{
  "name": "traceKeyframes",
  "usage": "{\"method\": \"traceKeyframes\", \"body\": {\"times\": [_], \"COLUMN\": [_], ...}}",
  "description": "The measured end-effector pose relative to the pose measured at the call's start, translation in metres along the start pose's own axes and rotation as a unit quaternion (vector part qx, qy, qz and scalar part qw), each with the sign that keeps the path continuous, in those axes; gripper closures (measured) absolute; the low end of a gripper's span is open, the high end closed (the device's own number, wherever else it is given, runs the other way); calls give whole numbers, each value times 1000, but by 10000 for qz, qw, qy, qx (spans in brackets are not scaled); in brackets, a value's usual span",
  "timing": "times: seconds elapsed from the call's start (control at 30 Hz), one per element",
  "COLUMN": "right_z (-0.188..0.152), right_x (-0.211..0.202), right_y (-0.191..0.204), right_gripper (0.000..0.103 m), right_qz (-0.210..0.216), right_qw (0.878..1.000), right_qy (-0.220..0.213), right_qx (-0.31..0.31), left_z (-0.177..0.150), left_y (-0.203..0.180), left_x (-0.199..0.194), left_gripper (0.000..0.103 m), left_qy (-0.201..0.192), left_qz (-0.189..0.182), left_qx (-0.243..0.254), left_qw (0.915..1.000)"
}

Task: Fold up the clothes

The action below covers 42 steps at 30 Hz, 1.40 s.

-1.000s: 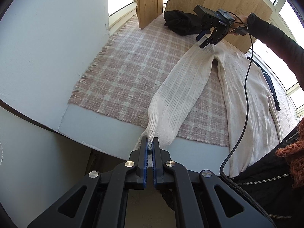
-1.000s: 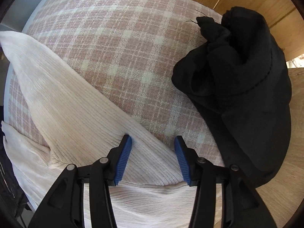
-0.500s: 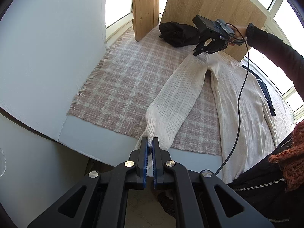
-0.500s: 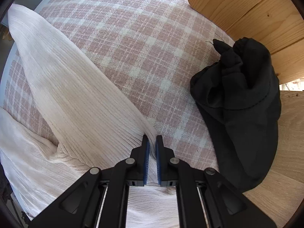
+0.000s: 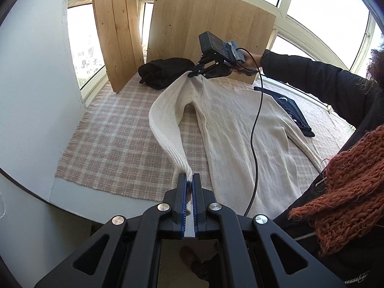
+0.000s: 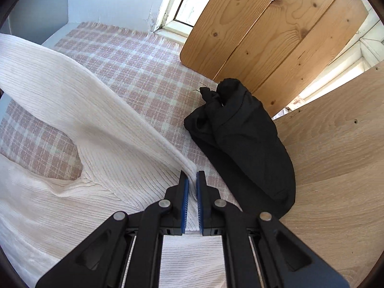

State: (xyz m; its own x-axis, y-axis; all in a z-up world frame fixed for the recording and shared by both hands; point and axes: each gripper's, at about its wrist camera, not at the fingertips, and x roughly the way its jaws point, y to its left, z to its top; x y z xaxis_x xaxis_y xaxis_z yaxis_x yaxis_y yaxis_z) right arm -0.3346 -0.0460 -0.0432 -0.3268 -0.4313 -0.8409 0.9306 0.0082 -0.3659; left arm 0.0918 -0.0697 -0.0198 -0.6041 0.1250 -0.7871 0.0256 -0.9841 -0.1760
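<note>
The left gripper [image 5: 189,182] clamps the cream ribbed-knit sweater's [image 5: 240,129] near sleeve cuff; the right gripper [image 6: 192,180] pinches its far shoulder.

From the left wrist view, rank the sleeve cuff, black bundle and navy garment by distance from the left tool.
1. Sleeve cuff: clamped in the left tool.
2. Navy garment: far right on the blanket.
3. Black bundle: far end, by the wooden boards.

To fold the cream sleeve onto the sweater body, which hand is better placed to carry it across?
Left, probably. The left gripper holds the free cuff of the sleeve; the right gripper pins the shoulder, the pivot.
</note>
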Motion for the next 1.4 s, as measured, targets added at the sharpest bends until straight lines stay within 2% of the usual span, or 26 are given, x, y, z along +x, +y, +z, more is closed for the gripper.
{"method": "traceKeyframes", "body": {"times": [0.17, 0.3, 0.43, 0.5, 0.6, 0.63, 0.73, 0.8, 0.93, 1.03, 1.1, 1.2, 1.3, 1.4], "right_z": [-38, -68, -93, -103, -115, -118, -119, -117, -113, -112, -113, -113, -112, -111], "right_x": [-15, -20, -15, -15, -6, -4, 2, 2, 3, 5, 5, 8, 9, 10], "right_y": [12, 18, 29, 29, 30, 31, 34, 42, 44, 44, 44, 44, 44, 43], "right_gripper": [97, 97, 96, 96, 96, 96, 96, 96, 96, 96, 96, 96, 96, 96], "right_qz": [-362, -546, -628, -557, -416, -389, -196, -194, -123, -72, -29, 13, 41, 83], "right_qw": [9975, 9897, 9892, 9901, 9941, 9947, 9954, 9973, 9988, 9993, 9993, 9995, 9996, 9996], "right_qy": [-580, -1141, -1074, -973, -521, -417, -248, -172, -29, 7, 22, 14, 0, 2], "right_qx": [151, 672, 772, 840, 860, 857, 900, 690, 473, 380, 362, 320, 289, 272], "left_z": [-22, -48, -76, -85, -93, -94, -96, -96, -91, -87, -86, -91, -97, -100], "left_y": [-87, -151, -182, -187, -177, -167, -136, -119, -98, -93, -92, -91, -93, -90], "left_x": [2, 20, 57, 69, 80, 87, 109, 122, 134, 143, 146, 150, 161, 160], "left_gripper": [99, 99, 99, 99, 96, 96, 99, 99, 93, 90, 84, 76, 76, 76], "left_qy": [175, 406, 794, 832, 795, 852, 909, 938, 1012, 1275, 1420, 1577, 1807, 1759], "left_qz": [368, 485, 385, 245, 177, 88, 241, 277, 20, 59, 221, 178, 209, 187], "left_qx": [426, 826, 777, 584, 176, -99, -679, -977, -1431, -1461, -1431, -1536, -1546, -1682], "left_qw": [9983, 9946, 9931, 9945, 9965, 9963, 9933, 9904, 9845, 9810, 9792, 9753, 9711, 9697]}}
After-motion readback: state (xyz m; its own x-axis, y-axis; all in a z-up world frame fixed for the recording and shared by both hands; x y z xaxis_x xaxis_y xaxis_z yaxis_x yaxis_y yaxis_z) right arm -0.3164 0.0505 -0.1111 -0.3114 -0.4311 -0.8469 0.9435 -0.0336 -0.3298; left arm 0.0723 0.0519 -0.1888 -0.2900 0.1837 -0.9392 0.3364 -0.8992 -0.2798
